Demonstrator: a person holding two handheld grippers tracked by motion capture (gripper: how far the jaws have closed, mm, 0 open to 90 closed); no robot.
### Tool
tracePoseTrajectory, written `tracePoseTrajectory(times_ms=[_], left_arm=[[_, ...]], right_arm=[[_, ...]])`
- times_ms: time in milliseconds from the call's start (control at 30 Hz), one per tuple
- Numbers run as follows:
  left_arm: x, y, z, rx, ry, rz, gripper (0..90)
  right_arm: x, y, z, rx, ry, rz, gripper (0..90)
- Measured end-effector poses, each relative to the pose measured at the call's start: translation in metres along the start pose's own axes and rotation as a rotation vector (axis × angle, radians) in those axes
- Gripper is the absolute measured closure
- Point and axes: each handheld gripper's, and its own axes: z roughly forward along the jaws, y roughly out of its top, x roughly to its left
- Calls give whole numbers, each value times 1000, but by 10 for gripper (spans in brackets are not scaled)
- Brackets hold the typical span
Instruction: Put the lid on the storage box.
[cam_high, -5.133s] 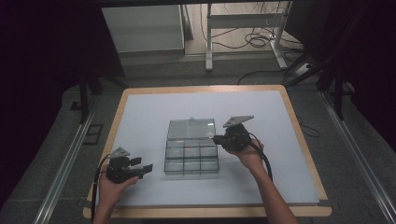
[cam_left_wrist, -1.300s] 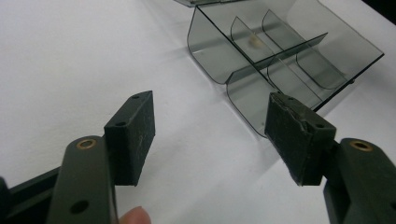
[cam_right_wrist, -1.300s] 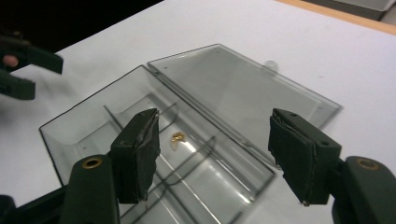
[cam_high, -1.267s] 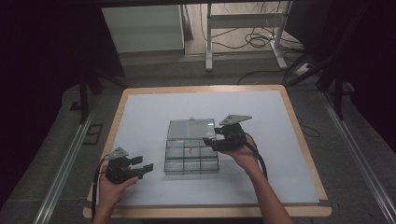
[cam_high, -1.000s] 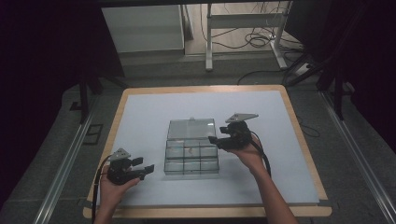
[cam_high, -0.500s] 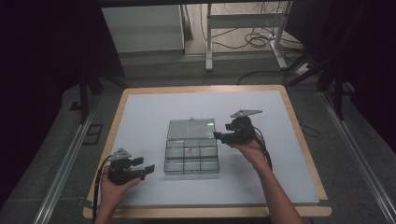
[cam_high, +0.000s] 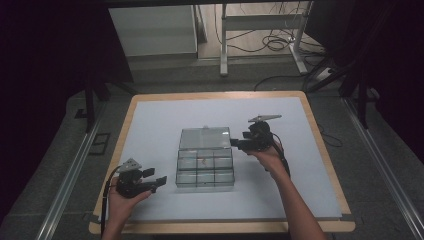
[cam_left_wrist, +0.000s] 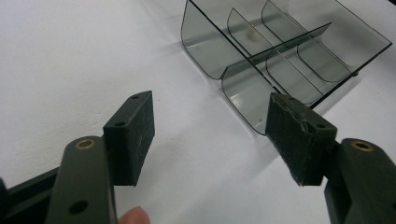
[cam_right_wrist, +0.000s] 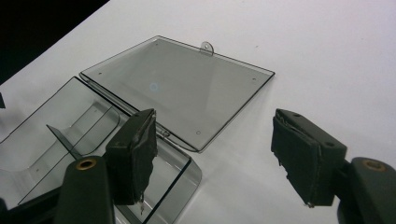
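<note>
Right tool (cam_high: 239, 145) hovered wide and empty at the box's (cam_high: 205, 167) open lid (cam_high: 205, 138); thin, stiff, slippery plastic, best pinched at the lid's far tab.

The right hand-held gripper (cam_high: 239, 143) has drawn back from over the box (cam_high: 205, 165), where its jaws reached in above the compartments about a second ago, to the box's right edge beside the hinge. Its jaws stand apart with nothing between them. The lid (cam_high: 205, 138) now lies flat on the bench (cam_high: 150, 125), open behind the box.
</note>
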Motion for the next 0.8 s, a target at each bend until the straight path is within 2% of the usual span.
tracePoseTrajectory(times_ms=[233,433,800], left_arm=[[0,0,0,0,0,1,336],[-1,0,0,2,0,5,336],[0,0,-1,-3,5,3,336]], right_arm=[[-2,2,9,24,3,18,303],[-1,7,18,45,26,27,301],[-4,8,42,80,44,96,296]])
